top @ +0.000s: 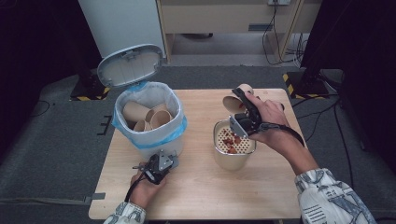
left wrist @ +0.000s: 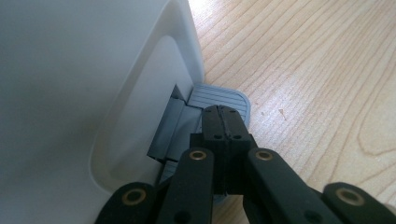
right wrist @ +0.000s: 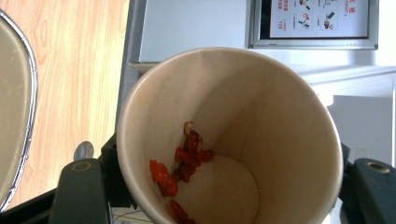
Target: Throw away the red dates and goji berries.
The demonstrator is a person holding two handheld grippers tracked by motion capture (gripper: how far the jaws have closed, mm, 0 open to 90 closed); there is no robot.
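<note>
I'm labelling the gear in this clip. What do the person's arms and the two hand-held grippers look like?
Both sleeves are white with a dark blue-grey print, ending at the forearm. The left hand-held gripper has black jaws on black link bars with brass-coloured pivot pins, and a ridged seam where the tips meet. The right hand-held gripper is black too. Each carries a grey three-cornered plate on top and trails a black cable.

Room and surroundings. A light wooden table [top: 196, 196] is being lit evenly from above, its grain showing clearly. Grey carpet floor [top: 51, 149] is being seen all around it. Dark curtains [top: 37, 37] are hanging at the left and right edges. A pale wooden cabinet [top: 224, 18] is standing at the back, beside a white panel [top: 121, 21]. Black cables [top: 275, 42] are lying on the floor. Yellow-and-black striped bases [top: 299, 84] are being seen near the far corners. A poster [right wrist: 317, 18] is hanging on a wall.
</note>
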